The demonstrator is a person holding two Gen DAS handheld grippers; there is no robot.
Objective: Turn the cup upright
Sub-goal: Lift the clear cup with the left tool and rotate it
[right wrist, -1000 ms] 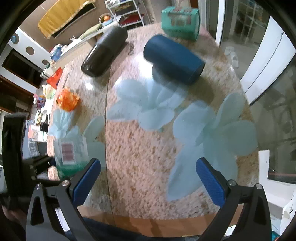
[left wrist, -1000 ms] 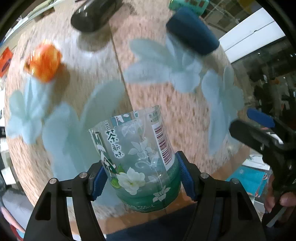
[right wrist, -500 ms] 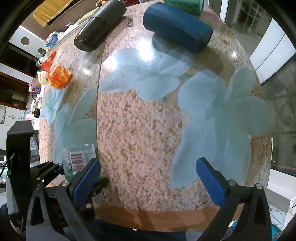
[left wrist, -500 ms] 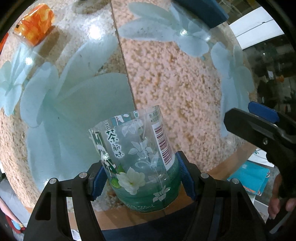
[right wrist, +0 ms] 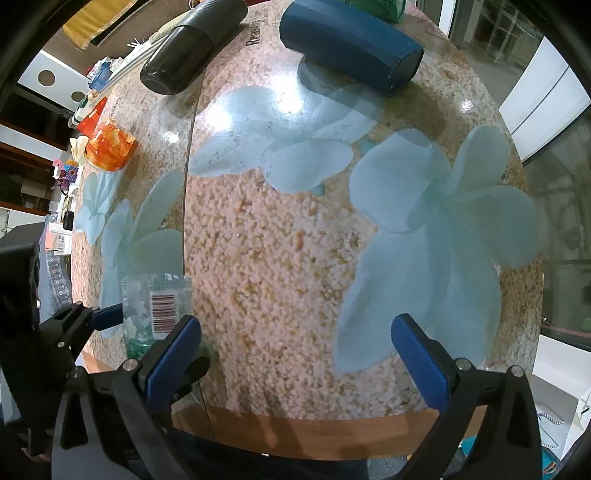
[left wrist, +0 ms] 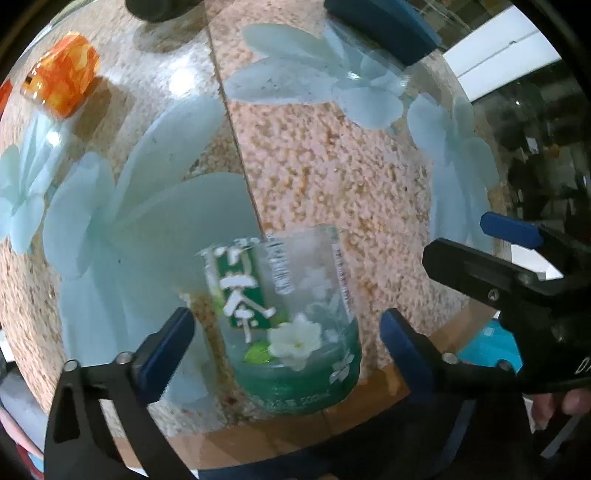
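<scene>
The cup [left wrist: 291,325], a clear cut-down bottle with a green tea label and a white flower printed on it, stands on the counter [left wrist: 332,177] near its front wooden edge, open rim up and green base down. It looks empty, though blur makes that hard to confirm. The left claw [left wrist: 282,345] sits around it with both blue pads spread apart, a visible gap on each side of the cup, touching nothing. Half a second ago those pads were pressed tight against the cup's sides; now they have let go and the cup rests on its own.

The right claw [right wrist: 295,354] hangs open over a bare stretch of the counter, holding nothing, just as it did a moment before. From its camera the cup [right wrist: 157,306] shows at the left, between the left claw's fingers, its barcode facing this way.

One small orange patterned glass [right wrist: 110,149] stands further back on the left side of the counter; I cannot tell what, if anything, is in it. Two dark cylinders lie on their sides at the far end: one black [right wrist: 192,48], one navy blue [right wrist: 349,46], well apart from the cup. A teal box [right wrist: 373,7] peeks in behind the blue one. Pale blue flower prints [right wrist: 436,236] cover the speckled counter surface, with one seam running front to back.
</scene>
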